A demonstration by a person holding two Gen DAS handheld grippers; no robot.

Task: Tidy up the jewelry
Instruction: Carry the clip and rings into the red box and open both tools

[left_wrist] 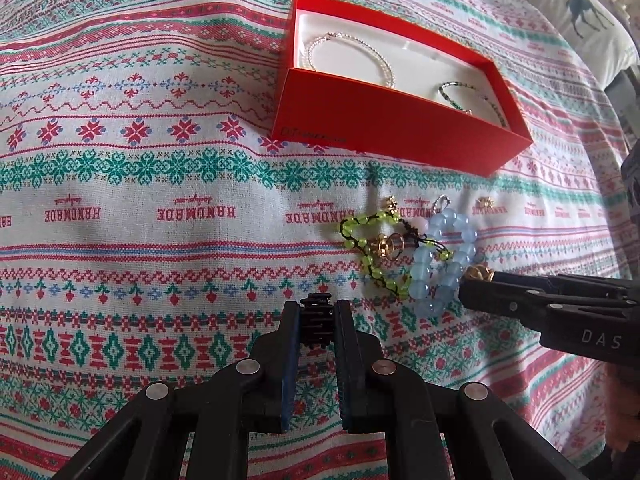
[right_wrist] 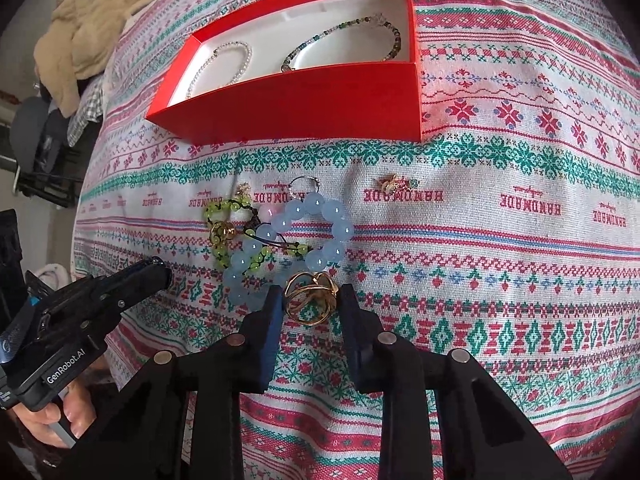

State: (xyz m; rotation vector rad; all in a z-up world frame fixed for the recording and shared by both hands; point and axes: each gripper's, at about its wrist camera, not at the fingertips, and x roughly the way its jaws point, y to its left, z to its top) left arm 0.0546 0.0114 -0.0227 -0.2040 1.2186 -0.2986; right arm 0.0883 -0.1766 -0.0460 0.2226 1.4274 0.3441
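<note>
A red box (left_wrist: 384, 136) (right_wrist: 304, 104) on the patterned cloth holds a pearl bracelet (left_wrist: 352, 56) (right_wrist: 218, 66) and a dark green bead bracelet (left_wrist: 460, 98) (right_wrist: 344, 38). In front of it lie a blue bead bracelet (left_wrist: 444, 264) (right_wrist: 296, 236), a lime green bead bracelet (left_wrist: 372, 248) (right_wrist: 228, 232), a gold ring (left_wrist: 388, 245) (right_wrist: 222, 232) and small earrings (left_wrist: 485, 202) (right_wrist: 394, 184). My right gripper (right_wrist: 312, 300) (left_wrist: 472, 280) has its fingers around a gold knot ring (right_wrist: 310, 298) (left_wrist: 478, 272) on the cloth. My left gripper (left_wrist: 316, 320) (right_wrist: 158, 272) is shut and empty, left of the pile.
The patterned cloth (left_wrist: 160, 200) (right_wrist: 520, 280) covers the whole surface. A white pillow with a deer print (left_wrist: 580, 20) lies at the far right in the left wrist view. A beige garment (right_wrist: 96, 20) lies beyond the cloth's left edge in the right wrist view.
</note>
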